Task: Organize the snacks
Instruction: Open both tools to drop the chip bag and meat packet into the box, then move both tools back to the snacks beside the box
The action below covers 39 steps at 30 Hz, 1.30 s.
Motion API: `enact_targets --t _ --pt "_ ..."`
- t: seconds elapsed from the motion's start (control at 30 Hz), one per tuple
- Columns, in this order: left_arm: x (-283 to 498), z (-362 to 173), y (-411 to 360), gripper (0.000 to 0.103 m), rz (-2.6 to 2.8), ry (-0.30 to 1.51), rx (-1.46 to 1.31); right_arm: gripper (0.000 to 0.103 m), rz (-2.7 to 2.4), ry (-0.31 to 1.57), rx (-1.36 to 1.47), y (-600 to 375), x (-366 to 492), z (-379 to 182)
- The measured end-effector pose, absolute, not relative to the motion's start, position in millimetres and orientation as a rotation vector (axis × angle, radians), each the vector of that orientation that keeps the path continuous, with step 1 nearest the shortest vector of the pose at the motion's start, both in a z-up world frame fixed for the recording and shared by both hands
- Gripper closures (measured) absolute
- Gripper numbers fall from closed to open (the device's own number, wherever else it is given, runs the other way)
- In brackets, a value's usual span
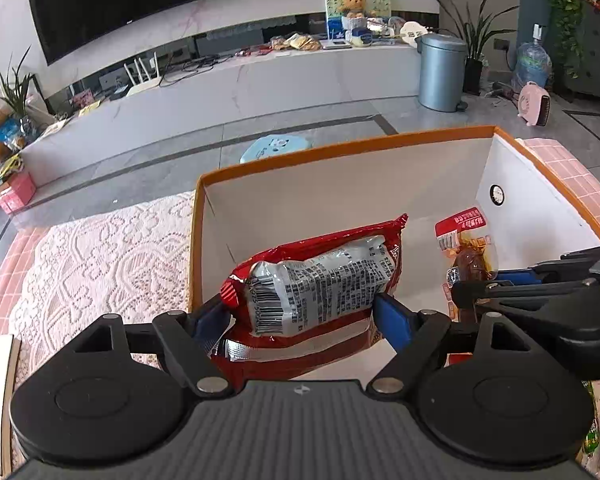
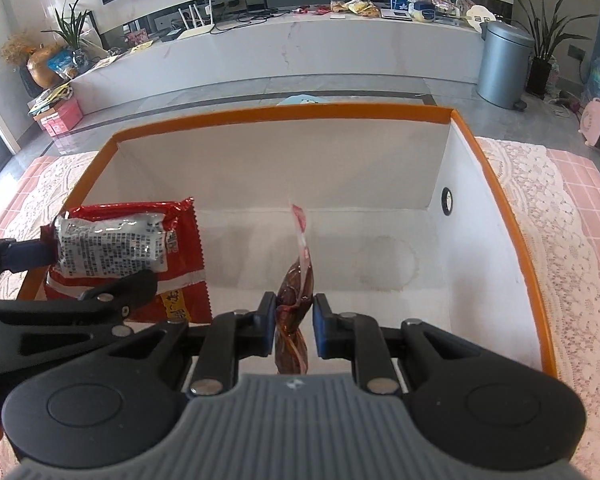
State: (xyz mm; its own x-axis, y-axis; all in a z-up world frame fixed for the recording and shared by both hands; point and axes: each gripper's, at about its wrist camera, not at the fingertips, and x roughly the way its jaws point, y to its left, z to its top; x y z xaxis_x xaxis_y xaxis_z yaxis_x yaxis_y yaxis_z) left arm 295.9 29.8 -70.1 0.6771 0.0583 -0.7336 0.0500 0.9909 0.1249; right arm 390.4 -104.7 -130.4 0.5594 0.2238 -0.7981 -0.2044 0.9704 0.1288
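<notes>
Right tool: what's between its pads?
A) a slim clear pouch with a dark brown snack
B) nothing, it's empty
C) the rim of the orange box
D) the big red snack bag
A: in the right wrist view the right tool pinches the slim clear pouch of dark brown snack over the white inside of the box; the big red bag sits at the left tool.

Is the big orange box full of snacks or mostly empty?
Mostly empty. The orange box shows bare white floor; only the red packet and brown snack pouch reach inside.
</notes>
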Motion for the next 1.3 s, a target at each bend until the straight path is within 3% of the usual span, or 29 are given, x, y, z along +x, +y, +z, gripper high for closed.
enact_targets --t 0.9,0.93,1.03,1.3 --pt "288.9 -49.6 63.0 0.002 -0.032 0.729 -0.106 0.087 0.259 0.948 0.031 -95.1 396.1 -125.7" --pt "289.0 -49.9 63.3 0.002 -0.034 0.733 -0.108 0.085 0.26 0.942 0.018 -93.0 394.7 -124.5" --pt "286.6 -48.1 64.7 0.002 -0.037 0.735 -0.115 0.065 0.252 0.926 -0.006 -91.5 389.6 -118.3" --pt "258.3 -24.7 52.4 0.002 -0.091 0.669 -0.093 0.049 0.229 0.812 -0.072 -110.8 349.1 -92.7"
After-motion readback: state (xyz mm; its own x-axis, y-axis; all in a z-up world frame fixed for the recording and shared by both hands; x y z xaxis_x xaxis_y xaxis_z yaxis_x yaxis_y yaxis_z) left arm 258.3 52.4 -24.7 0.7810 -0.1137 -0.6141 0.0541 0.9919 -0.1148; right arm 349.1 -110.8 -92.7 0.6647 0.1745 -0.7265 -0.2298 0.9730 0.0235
